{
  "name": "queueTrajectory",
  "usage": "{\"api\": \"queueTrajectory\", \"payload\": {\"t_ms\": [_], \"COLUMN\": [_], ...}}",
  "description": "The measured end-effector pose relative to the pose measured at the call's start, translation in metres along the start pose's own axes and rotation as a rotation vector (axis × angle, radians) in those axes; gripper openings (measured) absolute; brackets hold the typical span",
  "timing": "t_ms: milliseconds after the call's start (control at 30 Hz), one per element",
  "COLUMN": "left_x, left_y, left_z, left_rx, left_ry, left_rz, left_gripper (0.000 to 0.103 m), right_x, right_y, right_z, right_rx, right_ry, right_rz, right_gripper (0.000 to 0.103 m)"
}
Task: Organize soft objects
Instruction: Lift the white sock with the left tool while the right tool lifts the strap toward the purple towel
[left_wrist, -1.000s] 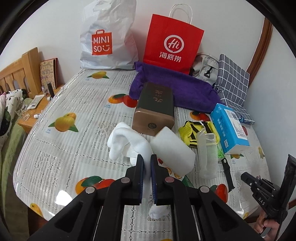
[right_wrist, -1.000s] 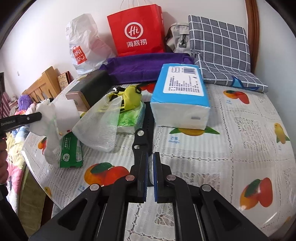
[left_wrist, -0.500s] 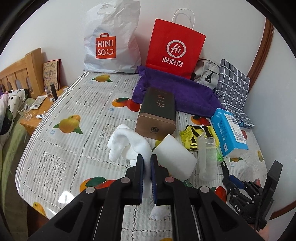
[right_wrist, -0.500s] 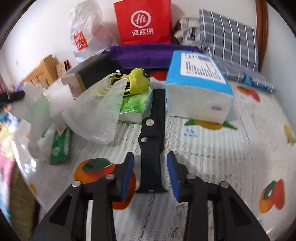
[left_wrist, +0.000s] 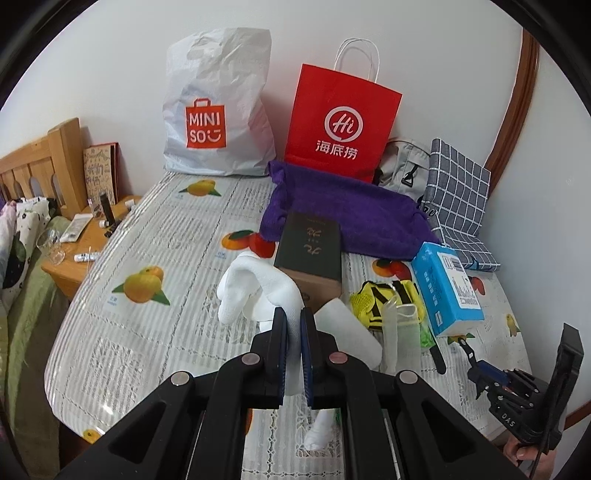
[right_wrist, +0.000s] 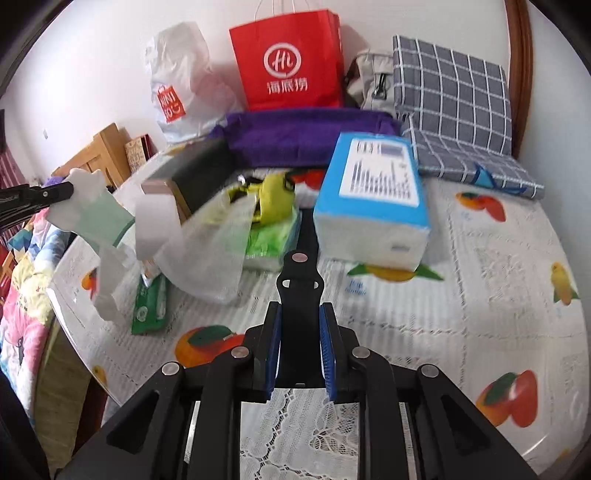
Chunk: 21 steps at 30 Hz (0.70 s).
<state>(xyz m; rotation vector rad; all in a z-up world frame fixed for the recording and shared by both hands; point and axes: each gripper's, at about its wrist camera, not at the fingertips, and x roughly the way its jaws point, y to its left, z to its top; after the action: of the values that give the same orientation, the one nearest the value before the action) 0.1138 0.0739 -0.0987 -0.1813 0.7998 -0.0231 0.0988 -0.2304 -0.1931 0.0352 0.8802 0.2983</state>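
Jaws of the left gripper (left_wrist: 293, 341) pinch a white sock (left_wrist: 258, 291) aloft at mid-frame to move it, while the right gripper (right_wrist: 300, 345), half open, straddles a black strap (right_wrist: 300, 291) on the desk (right_wrist: 480, 295), probably to grasp it.

Left wrist view: raised above the table's (left_wrist: 155, 332) near edge, facing 12 o'clock toward the wall and red bag (left_wrist: 341, 122), fairly far back. Right wrist view: low and close over the tablecloth, facing 12 o'clock, blue tissue pack (right_wrist: 373, 201) near. Shared: red bag (right_wrist: 291, 61), purple towel (left_wrist: 351, 218) (right_wrist: 303, 134), tissue pack (left_wrist: 447, 288), checked cushion (left_wrist: 458, 181) (right_wrist: 450, 92).
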Motion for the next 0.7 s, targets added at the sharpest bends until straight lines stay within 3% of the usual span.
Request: {"api": "queueTrajectory", "payload": {"t_ms": [700], "left_x": [-0.004], "left_y": [-0.025], "left_z": [0.059], "left_rx": [0.048], "left_ry": [-0.076], "left_rz": [-0.019], "left_gripper": [0.008], "right_x": [-0.028], "right_y": [-0.022], "right_z": [0.062], "right_rx": [0.019], "right_ry": [-0.106], "right_rz": [-0.021], "right_gripper": [0.020]}}
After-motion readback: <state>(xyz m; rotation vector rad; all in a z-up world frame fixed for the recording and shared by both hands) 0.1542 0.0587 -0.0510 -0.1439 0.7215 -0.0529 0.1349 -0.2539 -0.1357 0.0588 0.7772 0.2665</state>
